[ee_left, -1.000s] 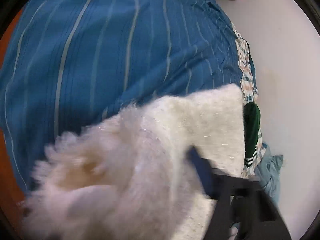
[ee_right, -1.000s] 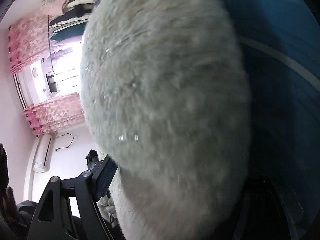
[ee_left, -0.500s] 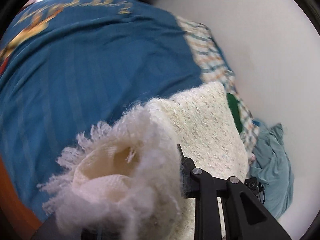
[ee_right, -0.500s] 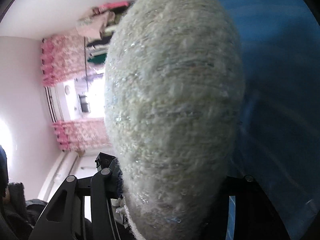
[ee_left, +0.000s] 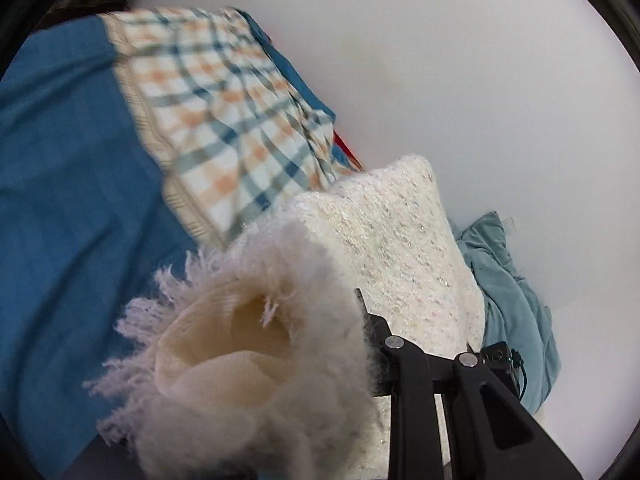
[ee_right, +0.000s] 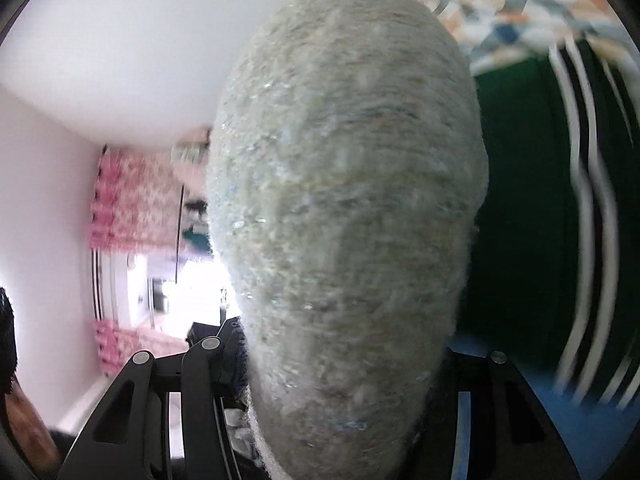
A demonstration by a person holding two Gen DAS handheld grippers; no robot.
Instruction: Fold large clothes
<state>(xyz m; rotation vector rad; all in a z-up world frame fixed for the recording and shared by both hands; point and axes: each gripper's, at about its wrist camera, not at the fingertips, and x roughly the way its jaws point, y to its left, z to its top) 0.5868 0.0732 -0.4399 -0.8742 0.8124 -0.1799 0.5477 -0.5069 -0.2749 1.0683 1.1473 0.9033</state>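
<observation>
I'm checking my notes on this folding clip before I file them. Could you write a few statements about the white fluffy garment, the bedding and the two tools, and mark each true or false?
1. The left tool grips a fringed edge of the white fluffy garment. True.
2. The right tool is empty. False: the same fluffy knit bulges between its fingers.
3. A checked blanket lies on the blue bedsheet. True.
4. The crumpled cloth by the white wall is red. False: it is light blue.
5. In the right wrist view, a dark green garment with white stripes lies right of the knit. True.
</observation>
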